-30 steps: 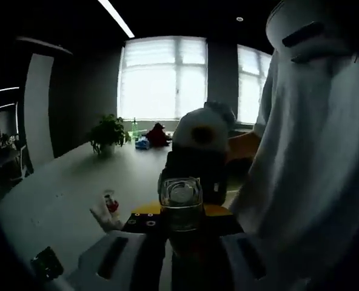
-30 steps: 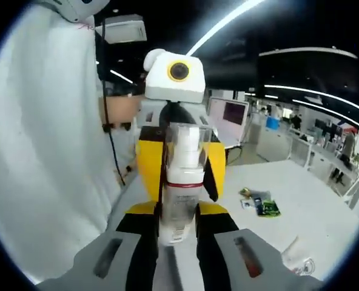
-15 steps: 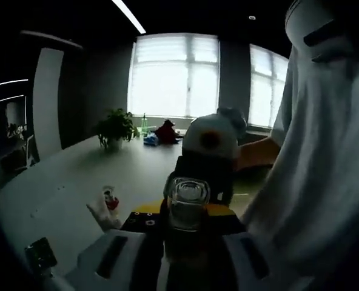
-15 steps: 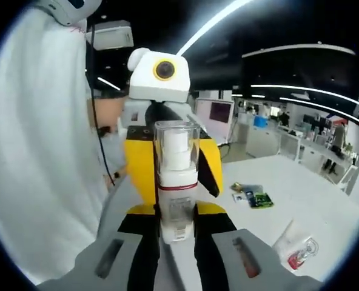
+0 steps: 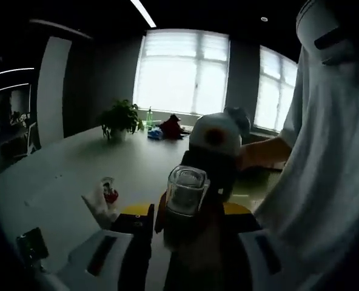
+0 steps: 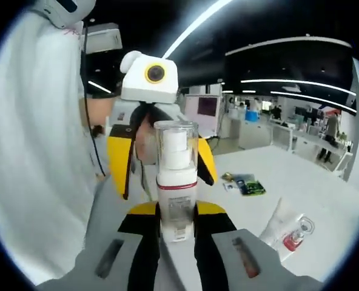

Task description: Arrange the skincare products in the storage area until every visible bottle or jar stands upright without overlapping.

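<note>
- On the tabletop's left side, in the left gripper view, a small tube with a red cap lies flat, not yet stood up; a dark packet sits near the edge.
- Left gripper: its jaws are closed on a pump bottle with a clear cap, held above the table and leaning slightly.
- Right gripper: its jaws clamp the same bottle low on its white body, the red band and clear cap standing above them.
- Risk, as I judge it: with both claws on one bottle, uneven pulling could twist it loose, or it could tip when set down.
- Hard to read: the left view is dim, the bottle's base and label are hidden, and the storage area cannot be made out.
</note>
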`<state>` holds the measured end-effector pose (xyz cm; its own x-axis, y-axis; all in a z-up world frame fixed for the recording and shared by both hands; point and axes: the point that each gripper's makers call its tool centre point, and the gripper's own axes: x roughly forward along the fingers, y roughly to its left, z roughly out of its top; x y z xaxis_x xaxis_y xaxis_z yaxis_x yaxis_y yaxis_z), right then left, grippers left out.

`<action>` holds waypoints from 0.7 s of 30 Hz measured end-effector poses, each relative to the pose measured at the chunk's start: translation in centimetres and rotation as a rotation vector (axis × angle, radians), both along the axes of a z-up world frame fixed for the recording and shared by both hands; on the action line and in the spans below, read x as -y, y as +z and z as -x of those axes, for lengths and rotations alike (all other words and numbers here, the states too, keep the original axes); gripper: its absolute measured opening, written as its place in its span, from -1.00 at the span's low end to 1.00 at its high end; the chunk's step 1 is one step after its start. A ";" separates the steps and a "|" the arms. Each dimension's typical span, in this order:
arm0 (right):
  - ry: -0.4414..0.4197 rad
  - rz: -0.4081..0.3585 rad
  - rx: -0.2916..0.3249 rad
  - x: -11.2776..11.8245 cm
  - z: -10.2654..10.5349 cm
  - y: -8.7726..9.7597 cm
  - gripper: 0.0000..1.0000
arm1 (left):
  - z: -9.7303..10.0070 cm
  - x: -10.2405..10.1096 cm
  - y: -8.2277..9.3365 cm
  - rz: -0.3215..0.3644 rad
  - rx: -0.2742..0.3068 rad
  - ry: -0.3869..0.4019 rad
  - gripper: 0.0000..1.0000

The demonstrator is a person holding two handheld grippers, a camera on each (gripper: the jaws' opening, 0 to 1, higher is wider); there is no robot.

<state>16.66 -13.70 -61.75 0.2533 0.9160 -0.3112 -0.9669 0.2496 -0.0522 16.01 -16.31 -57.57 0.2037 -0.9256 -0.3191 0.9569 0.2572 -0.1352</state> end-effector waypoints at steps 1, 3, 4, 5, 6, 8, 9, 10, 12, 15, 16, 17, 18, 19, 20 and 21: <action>-0.009 0.006 -0.004 0.4 -0.4 -0.4 -0.61 | 0.0 0.1 -0.1 -0.001 -0.002 0.007 -0.02; -0.021 0.011 -0.007 1.1 -1.0 -0.9 -0.61 | -0.4 -0.2 -0.5 0.000 -0.015 0.036 0.14; -0.026 0.014 -0.008 1.4 -1.3 -1.2 -0.61 | -0.6 -0.3 -0.7 -0.002 -0.023 0.051 0.29; -0.029 0.017 -0.010 1.7 -1.5 -1.4 -0.61 | -0.8 -0.5 -1.0 -0.007 -0.034 0.071 0.39; -0.038 0.023 -0.012 2.2 -1.9 -1.9 -0.61 | -1.1 -0.8 -1.3 -0.015 -0.039 0.088 0.47; -0.046 0.027 -0.017 2.9 -2.4 -2.6 -0.61 | -1.4 -1.1 -1.9 -0.030 -0.053 0.102 0.55; -0.050 0.028 -0.021 3.3 -2.6 -2.9 -0.61 | -1.7 -1.4 -2.1 -0.038 -0.056 0.119 0.59; -0.057 0.030 -0.028 3.7 -2.9 -3.3 -0.61 | -2.0 -1.7 -2.4 -0.045 -0.059 0.130 0.63; -0.066 0.032 -0.039 4.4 -3.3 -4.0 -0.61 | -2.8 -2.2 -2.6 -0.047 -0.070 0.158 0.67; -0.073 0.027 -0.056 5.2 -3.8 -4.8 -0.61 | -4.0 -2.9 -2.3 -0.029 -0.068 0.199 0.68; -0.076 0.027 -0.062 5.5 -4.1 -5.2 -0.61 | -4.4 -3.2 -2.1 -0.017 -0.072 0.210 0.68; -0.078 0.029 -0.066 5.7 -4.3 -5.5 -0.61 | -4.6 -3.4 -1.9 -0.007 -0.075 0.220 0.69; -0.081 0.031 -0.067 6.0 -4.5 -5.8 -0.61 | -4.9 -3.5 -1.7 0.005 -0.073 0.231 0.71; -0.088 0.029 -0.069 6.4 -4.9 -6.1 -0.61 | -5.1 -3.6 -1.7 0.013 -0.069 0.237 0.75; -0.091 0.025 -0.073 6.6 -5.2 -6.3 -0.61 | -5.3 -3.7 -1.6 0.017 -0.066 0.241 0.79; -0.096 0.020 -0.076 7.0 -5.6 -6.7 -0.61 | -5.5 -3.8 -1.7 0.016 -0.066 0.245 0.81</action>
